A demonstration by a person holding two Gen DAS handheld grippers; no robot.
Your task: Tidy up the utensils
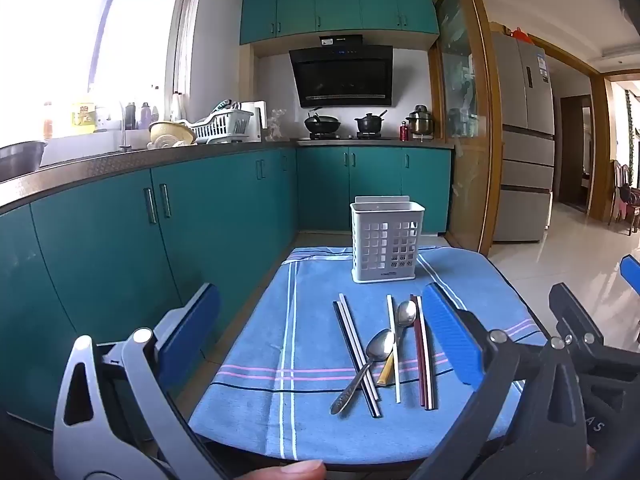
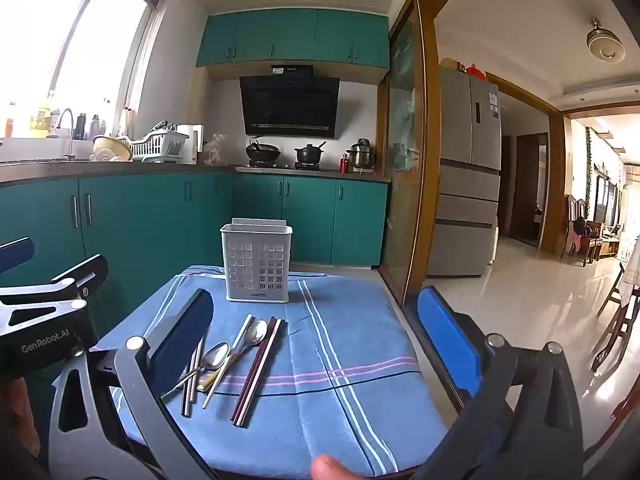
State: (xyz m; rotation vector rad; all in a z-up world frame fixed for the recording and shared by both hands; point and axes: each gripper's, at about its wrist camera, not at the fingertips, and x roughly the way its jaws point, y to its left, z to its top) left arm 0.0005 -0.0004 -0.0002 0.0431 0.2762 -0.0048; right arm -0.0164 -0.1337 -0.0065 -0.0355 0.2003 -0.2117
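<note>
Both tools are held short of the work with nothing between their fingers: the left gripper (image 1: pixel 320 332) has its jaws fully apart, and the right gripper (image 2: pixel 320 332) is spread equally wide. The utensils lie in a loose cluster on the blue cloth (image 1: pixel 312 280) ahead of both tools, closer to the left gripper's right finger and the right gripper's left finger. The white slotted holder (image 1: pixel 386 240) stands upright beyond the cluster, apart from it. Within the cluster, one spoon (image 1: pixel 368 364) lies across the black-and-white chopstick pair (image 1: pixel 356 354), a second spoon (image 1: pixel 402 330) rests beside a single white chopstick (image 1: pixel 393 344), and the dark red chopstick pair (image 1: pixel 423 350) lies nearest the left gripper's right finger. Which items actually touch one another cannot be fully resolved from these views. Hazards: closing on the crossed spoon will likely drag the chopsticks beneath it; thin flat sticks on soft cloth may slip from the pads or cause the cloth to bunch; both tools converging on one cluster may collide; a tilted insertion may tip the light holder
</note>
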